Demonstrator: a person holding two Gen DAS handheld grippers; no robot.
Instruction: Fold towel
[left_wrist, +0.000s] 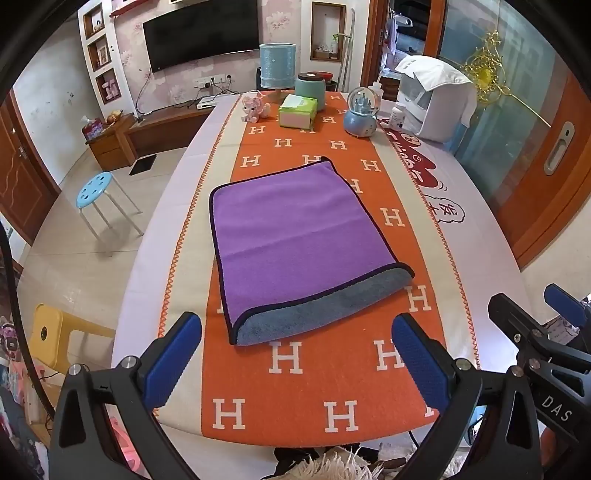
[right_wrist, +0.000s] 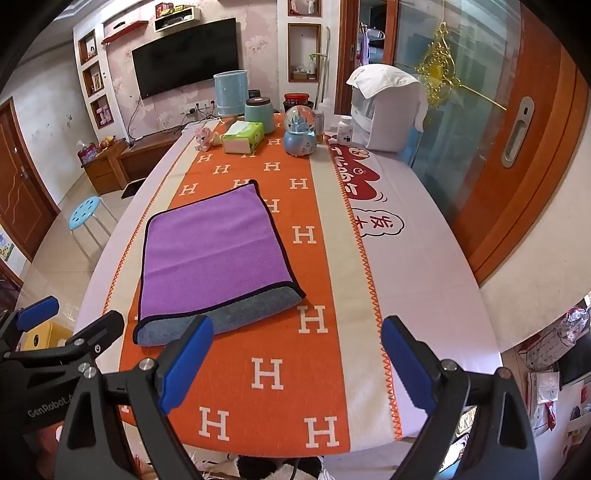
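Observation:
A purple towel with a dark edge lies folded on the orange H-patterned runner; its grey underside shows along the near edge. It also shows in the right wrist view. My left gripper is open and empty, held above the runner just short of the towel's near edge. My right gripper is open and empty, to the right of the towel's near edge. The right gripper shows at the right edge of the left wrist view, the left gripper at the left edge of the right wrist view.
At the table's far end stand a blue lamp, a green jar, a tissue box, a pink toy, a snow globe and a white appliance. A blue stool stands on the floor at left.

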